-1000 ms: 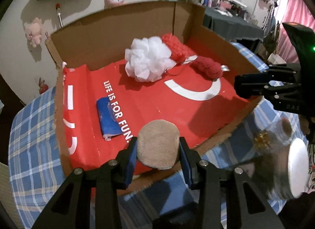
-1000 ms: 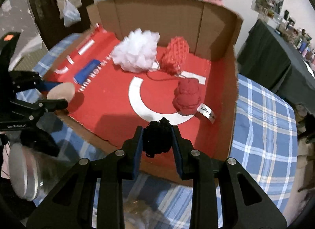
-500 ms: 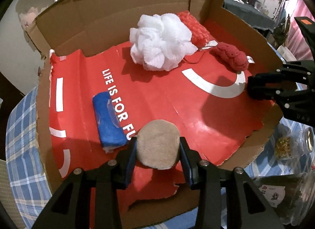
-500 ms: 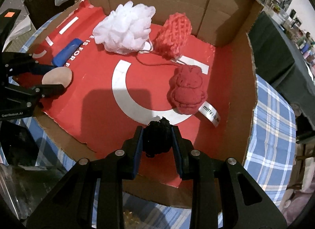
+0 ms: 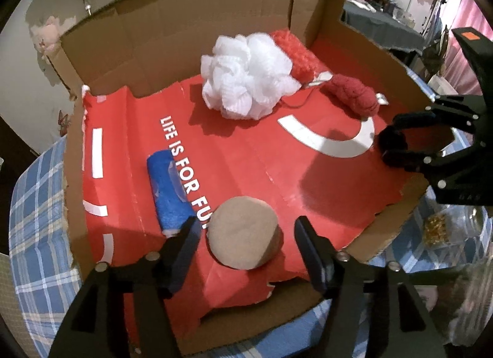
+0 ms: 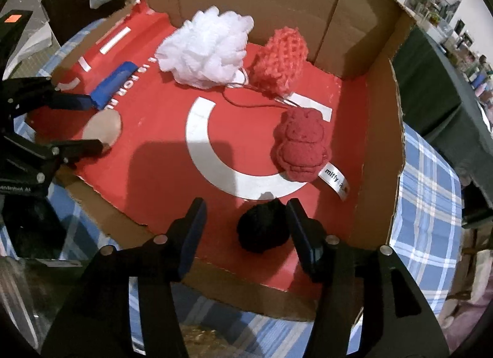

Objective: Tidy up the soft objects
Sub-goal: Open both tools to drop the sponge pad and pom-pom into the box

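A cardboard box (image 5: 185,34) with a red printed floor holds the soft things. Near its front edge lies a tan round puff (image 5: 243,231) between the fingers of my left gripper (image 5: 246,241), whose jaws are opening and stand clear of it. A black pom-pom (image 6: 262,228) rests on the red floor inside my right gripper (image 6: 245,219). Those jaws are opening too; the ball sits against the right finger, and the left finger is well apart from it. Further back lie a white mesh loofah (image 5: 246,81), a coral knitted piece (image 6: 282,59), a dark red plush (image 6: 300,145) and a blue roll (image 5: 168,188).
The box sits on a blue plaid tablecloth (image 5: 37,219). A clear jar with golden bits (image 5: 434,228) stands outside the box's front right corner. Tall cardboard walls close the back and right side. A dark-covered table (image 6: 431,81) stands beyond.
Both grippers dipped over the box's front edge, then their jaws spread. The tan puff and the black pom-pom left the pads and now lie on the red floor.
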Available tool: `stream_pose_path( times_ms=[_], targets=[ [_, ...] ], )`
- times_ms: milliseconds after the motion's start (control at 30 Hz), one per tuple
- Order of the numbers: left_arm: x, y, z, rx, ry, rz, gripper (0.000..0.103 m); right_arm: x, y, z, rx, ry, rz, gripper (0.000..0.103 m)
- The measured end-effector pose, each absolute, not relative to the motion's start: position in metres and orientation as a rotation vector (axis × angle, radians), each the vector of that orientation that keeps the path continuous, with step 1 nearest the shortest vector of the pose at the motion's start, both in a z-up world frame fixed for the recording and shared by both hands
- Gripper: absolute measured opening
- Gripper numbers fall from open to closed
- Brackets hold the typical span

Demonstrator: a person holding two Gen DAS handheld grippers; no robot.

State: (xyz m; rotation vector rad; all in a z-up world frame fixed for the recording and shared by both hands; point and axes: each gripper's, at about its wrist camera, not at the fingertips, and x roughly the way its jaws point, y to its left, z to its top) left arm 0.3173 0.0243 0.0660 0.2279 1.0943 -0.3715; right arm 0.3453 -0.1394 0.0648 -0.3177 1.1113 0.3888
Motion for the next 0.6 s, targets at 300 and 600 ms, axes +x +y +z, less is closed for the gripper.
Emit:
stream_pose_path(
  times_ms=[300, 600],
  targets=[
    [0.287, 0.026, 0.107, 0.187, 0.981, -0.364, 0.086, 0.323, -0.146, 0.103, -0.254, 1.025, 0.365, 0.061],
    [0.237, 0.028, 0.150, 0.114, 0.827, -0.344, 0.099, 0.270, -0.153, 0.156, -0.166, 0.883, 0.379, 0.074]
  ],
)
